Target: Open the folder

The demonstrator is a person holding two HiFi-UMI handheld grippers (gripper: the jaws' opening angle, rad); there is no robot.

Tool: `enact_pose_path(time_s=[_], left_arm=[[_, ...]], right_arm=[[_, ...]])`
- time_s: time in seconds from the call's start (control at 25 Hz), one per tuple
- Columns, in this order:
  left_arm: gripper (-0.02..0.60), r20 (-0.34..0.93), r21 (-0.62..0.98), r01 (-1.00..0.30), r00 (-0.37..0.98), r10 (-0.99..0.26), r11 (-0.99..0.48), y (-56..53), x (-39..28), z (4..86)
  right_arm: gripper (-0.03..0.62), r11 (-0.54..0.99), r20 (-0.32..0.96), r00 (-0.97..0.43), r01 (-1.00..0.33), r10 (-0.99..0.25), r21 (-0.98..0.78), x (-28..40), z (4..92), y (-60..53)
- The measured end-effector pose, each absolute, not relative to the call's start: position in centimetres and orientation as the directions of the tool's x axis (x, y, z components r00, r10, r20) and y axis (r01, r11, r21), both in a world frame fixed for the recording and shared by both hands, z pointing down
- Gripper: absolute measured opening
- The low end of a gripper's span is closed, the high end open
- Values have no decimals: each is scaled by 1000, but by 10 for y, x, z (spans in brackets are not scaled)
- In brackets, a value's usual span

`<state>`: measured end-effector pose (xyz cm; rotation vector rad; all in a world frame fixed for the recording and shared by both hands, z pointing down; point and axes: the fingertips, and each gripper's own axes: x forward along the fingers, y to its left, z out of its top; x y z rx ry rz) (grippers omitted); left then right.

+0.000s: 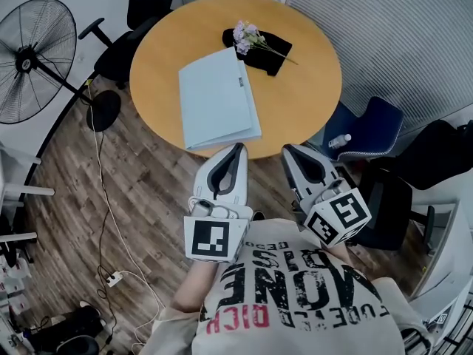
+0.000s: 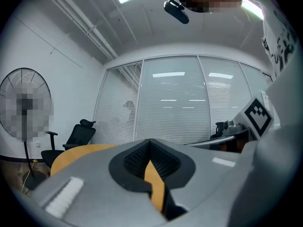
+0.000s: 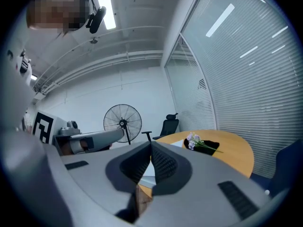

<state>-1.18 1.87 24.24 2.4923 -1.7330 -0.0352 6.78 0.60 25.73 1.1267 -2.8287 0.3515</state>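
Note:
A pale blue folder (image 1: 217, 98) lies closed on the round wooden table (image 1: 310, 87), its near edge close to the table's front rim. My left gripper (image 1: 238, 148) is held just short of that rim, below the folder's near right corner, jaws shut on nothing. My right gripper (image 1: 287, 151) hovers beside it to the right, off the table's edge, jaws also shut and empty. In the right gripper view a sliver of the folder (image 3: 147, 171) shows past the shut jaws. The left gripper view shows only the table's edge (image 2: 71, 154).
A sprig of pale flowers (image 1: 248, 37) lies on a black cloth (image 1: 263, 52) at the table's far side. A standing fan (image 1: 33, 58) is at the left, a black office chair (image 1: 137, 9) behind the table, blue and black chairs (image 1: 369, 128) at the right.

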Motion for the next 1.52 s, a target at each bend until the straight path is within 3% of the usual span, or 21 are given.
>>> enact_pose_path(time_s=[1.52], left_arm=[[11, 17, 100, -927, 364, -931, -360, 16, -26, 242]], right_arm=[[12, 689, 162, -708, -706, -687, -165, 59, 258, 4]])
